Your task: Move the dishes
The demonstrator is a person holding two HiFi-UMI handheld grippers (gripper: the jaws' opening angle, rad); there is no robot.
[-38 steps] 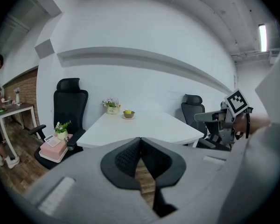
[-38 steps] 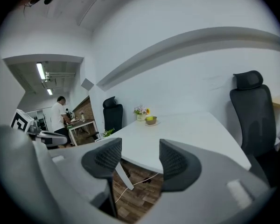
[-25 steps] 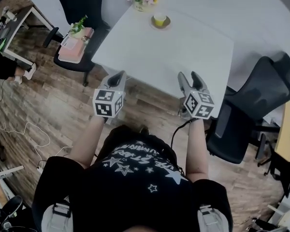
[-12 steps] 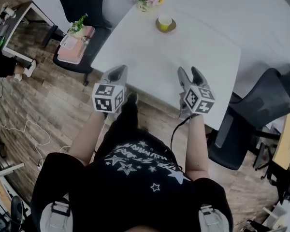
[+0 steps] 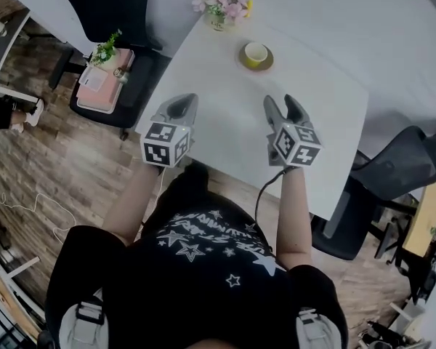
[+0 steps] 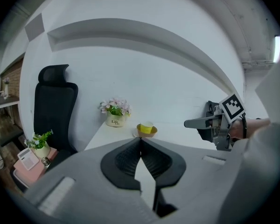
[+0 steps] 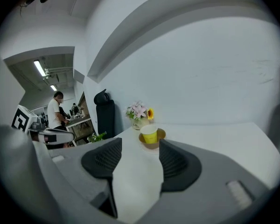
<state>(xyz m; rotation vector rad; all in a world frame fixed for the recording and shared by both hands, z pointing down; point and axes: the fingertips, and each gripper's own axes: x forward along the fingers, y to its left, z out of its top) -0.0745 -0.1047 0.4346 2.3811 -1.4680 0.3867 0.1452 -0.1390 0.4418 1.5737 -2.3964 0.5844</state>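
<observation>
cup (image 5: 256, 52): yellow, upright | saucer (image 5: 268, 63): brownish, apparently under cup | place: white table (image 5: 320, 100), far end

place: office | evidence: black swivel chairs (image 5: 109, 6), white table (image 5: 225, 118), person (image 7: 52, 110) at a desk (image 7: 79, 121) behind

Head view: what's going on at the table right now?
A person holds a gripper in each hand above the near part of the white table. The left gripper has its jaws together, the right gripper has them apart; neither holds anything. The yellow cup sits on its brown saucer at the far side, next to a flower pot, untouched.
</observation>
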